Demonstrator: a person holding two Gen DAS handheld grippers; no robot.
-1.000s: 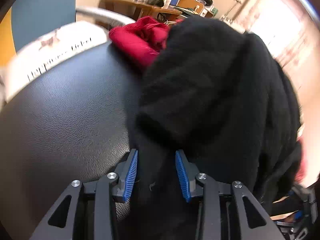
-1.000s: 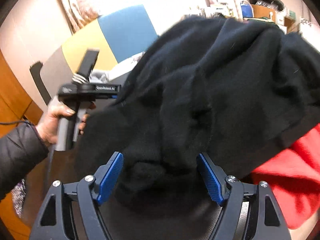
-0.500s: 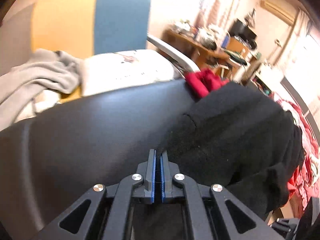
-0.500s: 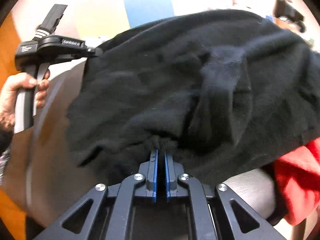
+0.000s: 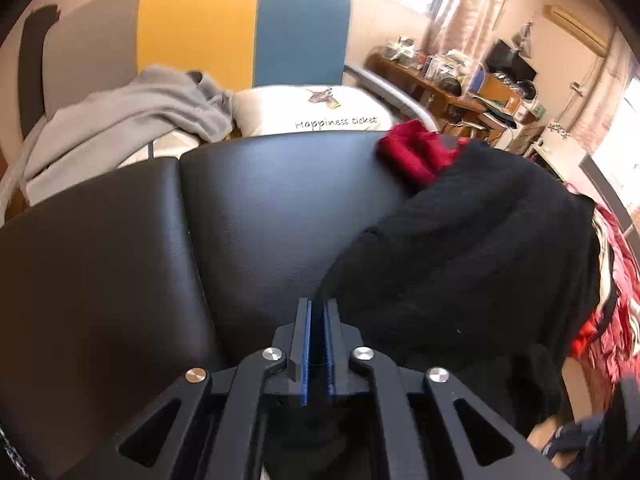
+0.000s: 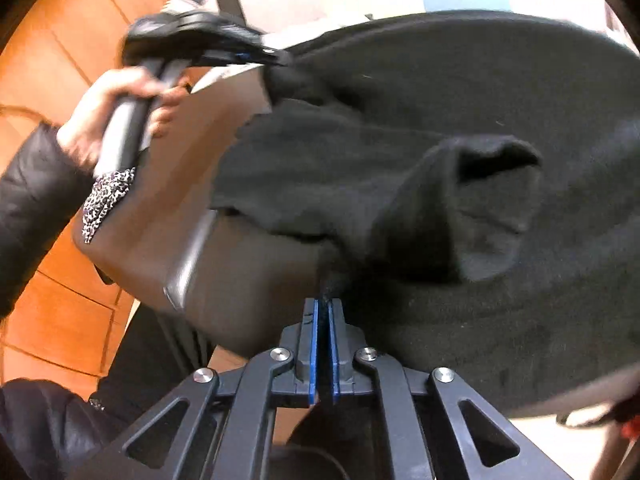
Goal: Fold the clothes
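A black sweater (image 5: 472, 256) hangs stretched between my two grippers above a black padded bench (image 5: 256, 216). My left gripper (image 5: 317, 308) is shut on one edge of it, with the cloth pinched between the blue pads. My right gripper (image 6: 323, 306) is shut on another edge of the black sweater (image 6: 460, 184). The right wrist view also shows the left gripper (image 6: 276, 56), held in a hand, clamped on the sweater's far corner. A loose sleeve end (image 6: 496, 156) folds up in the middle of the cloth.
A red garment (image 5: 416, 152) lies at the bench's far right edge. A grey garment (image 5: 120, 120) and a white printed pillow (image 5: 312, 114) lie behind the bench. A cluttered desk (image 5: 448, 80) stands at the back right. Red patterned cloth (image 5: 612, 300) hangs at the right.
Both grippers closed on the black sweater's edges a second ago. Since then they have lifted it and pulled it out wider; the left gripper has drawn back from the bench.
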